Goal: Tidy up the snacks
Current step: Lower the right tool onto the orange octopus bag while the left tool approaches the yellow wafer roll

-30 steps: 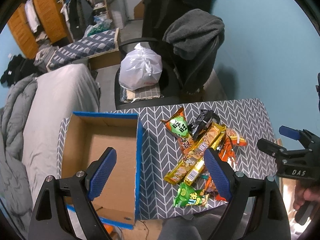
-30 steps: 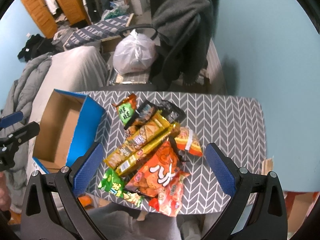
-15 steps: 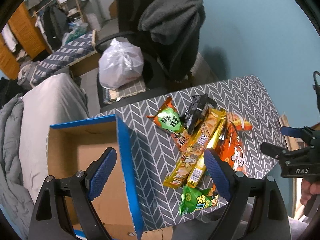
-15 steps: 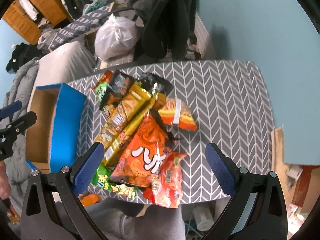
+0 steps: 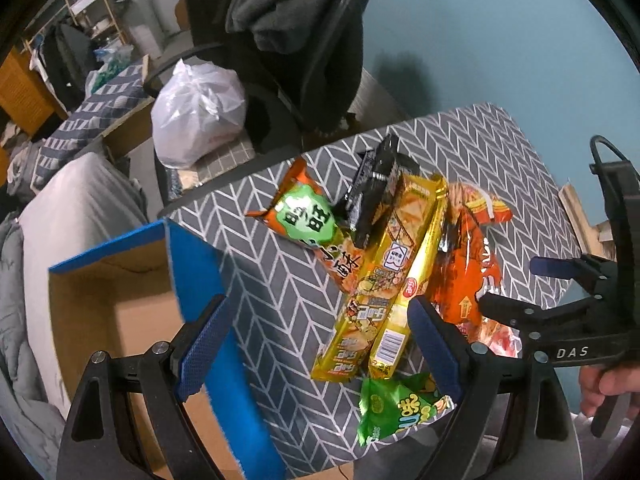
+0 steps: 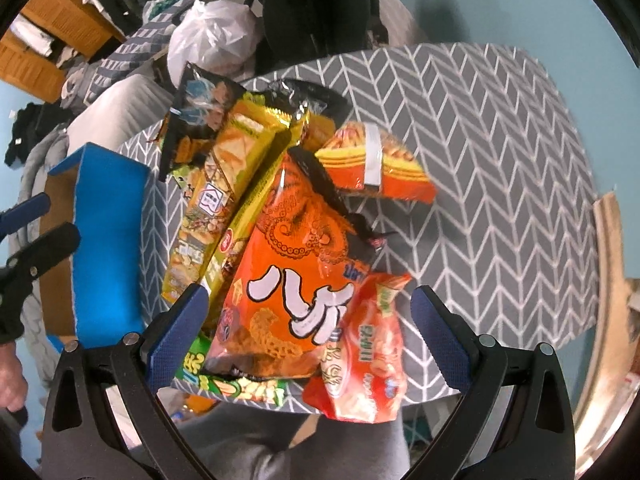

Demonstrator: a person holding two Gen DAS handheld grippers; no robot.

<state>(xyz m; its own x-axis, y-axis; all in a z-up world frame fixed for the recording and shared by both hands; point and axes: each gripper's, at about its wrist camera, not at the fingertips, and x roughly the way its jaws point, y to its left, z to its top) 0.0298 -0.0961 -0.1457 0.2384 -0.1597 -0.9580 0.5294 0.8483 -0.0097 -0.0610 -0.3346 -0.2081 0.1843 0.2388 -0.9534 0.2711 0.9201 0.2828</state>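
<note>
A pile of snack packs lies on the grey chevron table (image 5: 280, 304): two long yellow packs (image 5: 384, 280), an orange-green bag (image 5: 312, 224), a black pack (image 5: 372, 200), a big orange bag (image 6: 296, 280), a red-orange bag (image 6: 368, 348), a small orange pack (image 6: 376, 164) and a green bag (image 5: 400, 408). An open cardboard box with blue sides (image 5: 132, 304) stands left of them. My left gripper (image 5: 316, 348) is open above the table between box and pile. My right gripper (image 6: 308, 332) is open, low over the big orange bag.
A chair with a dark garment (image 5: 296, 20) and a white plastic bag (image 5: 196, 120) stands behind the table. A grey bed (image 5: 72, 200) lies at the left. The blue wall (image 5: 500, 40) is at the right. My lap is under the table's near edge.
Both grippers have moved right and down toward the snack pile, which now looks larger. The box has slid left in both views. Both stay open.
</note>
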